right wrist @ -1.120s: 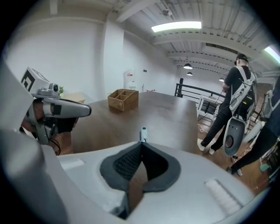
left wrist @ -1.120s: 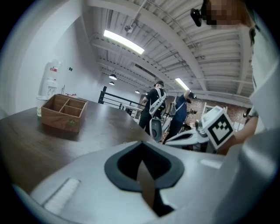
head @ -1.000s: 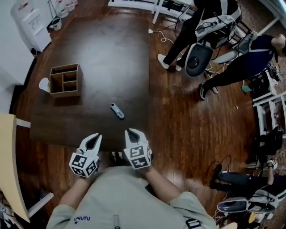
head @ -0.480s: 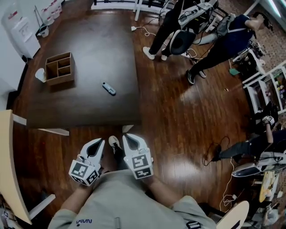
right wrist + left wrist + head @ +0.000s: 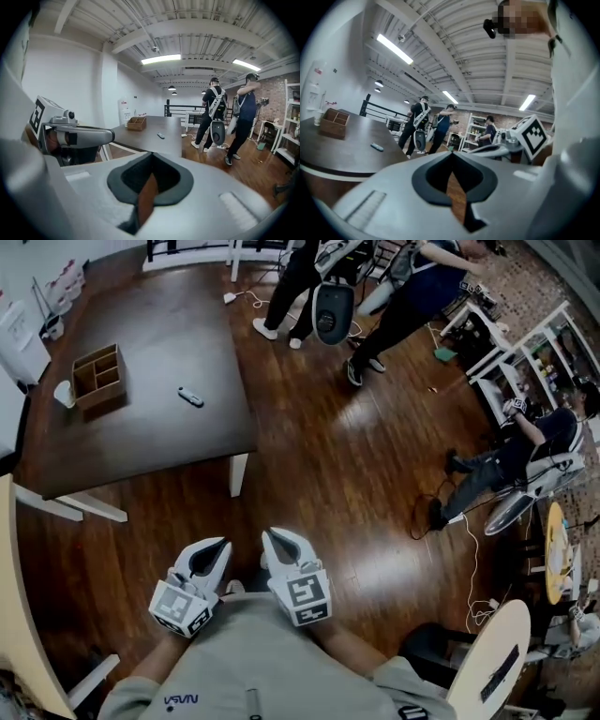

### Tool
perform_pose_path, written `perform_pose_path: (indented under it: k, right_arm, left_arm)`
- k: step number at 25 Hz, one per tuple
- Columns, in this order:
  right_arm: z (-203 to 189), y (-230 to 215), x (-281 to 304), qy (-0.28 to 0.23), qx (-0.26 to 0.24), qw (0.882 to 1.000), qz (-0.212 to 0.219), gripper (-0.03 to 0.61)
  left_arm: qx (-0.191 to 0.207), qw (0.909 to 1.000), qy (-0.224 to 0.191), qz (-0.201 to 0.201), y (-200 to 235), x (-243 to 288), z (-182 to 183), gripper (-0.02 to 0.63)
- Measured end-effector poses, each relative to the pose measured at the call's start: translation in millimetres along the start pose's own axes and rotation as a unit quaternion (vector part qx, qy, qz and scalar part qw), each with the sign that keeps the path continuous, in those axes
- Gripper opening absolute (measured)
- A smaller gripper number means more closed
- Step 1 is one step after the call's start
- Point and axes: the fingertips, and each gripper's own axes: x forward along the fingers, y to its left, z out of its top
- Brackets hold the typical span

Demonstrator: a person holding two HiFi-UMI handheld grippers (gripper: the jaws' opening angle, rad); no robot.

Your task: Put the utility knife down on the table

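Note:
The grey utility knife (image 5: 190,397) lies on the dark wooden table (image 5: 141,446) at the upper left, far from both grippers. It also shows small in the left gripper view (image 5: 377,147) and the right gripper view (image 5: 161,136). My left gripper (image 5: 219,546) and right gripper (image 5: 271,537) hang side by side close to my body over the wooden floor. Both are shut with nothing between the jaws. In the gripper views the left gripper (image 5: 451,154) and the right gripper (image 5: 151,156) point toward the table.
A compartmented wooden box (image 5: 98,374) and a white cup (image 5: 64,393) stand on the table's far left. Two people (image 5: 412,296) stand beyond the table by a chair. Another person (image 5: 511,456) sits at the right. Cables (image 5: 469,549) lie on the floor, and a light round table (image 5: 497,662) is at the lower right.
The view has backed away from the table: table, box and knife have shrunk toward the upper left. Both grippers stay shut near my body, now over bare floor.

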Motion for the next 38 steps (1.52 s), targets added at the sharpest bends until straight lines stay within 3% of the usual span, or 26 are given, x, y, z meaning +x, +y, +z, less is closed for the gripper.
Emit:
perform_pose_path:
  k: [10,14,21,27,38]
  right_arm:
    - [-34.5,-35.9,-109.7,-0.016,0.017,0.996,-0.085,0.002]
    - [-46.8,-57.3,-165.6,-0.028,0.003,0.992,-0.123,0.002]
    - [-79.1,-90.9,-256.6,-0.065,0.038,0.984,-0.160,0.002]
    - [-115.7,-118.9,-319.9,-0.077,0.081,0.976,-0.188,0.002]
    - [-163.5,-130.4,-385.1,-0.076,0.088,0.972,-0.203,0.002]
  left_arm:
    - [0.004,0.9961,0.000,-0.088,-97.9,24.7,-12.5,0.002]
    - [0.004,0.9919,-0.004,-0.127,-150.3,44.0,-10.9,0.002]
    - [0.046,0.9810,0.003,-0.188,-257.7,73.3,-13.0,0.002]
    - [0.072,0.9722,0.039,-0.219,-335.5,85.9,-41.2,0.002]
    - [0.083,0.9684,0.036,-0.232,-406.9,101.0,-63.0,0.002]
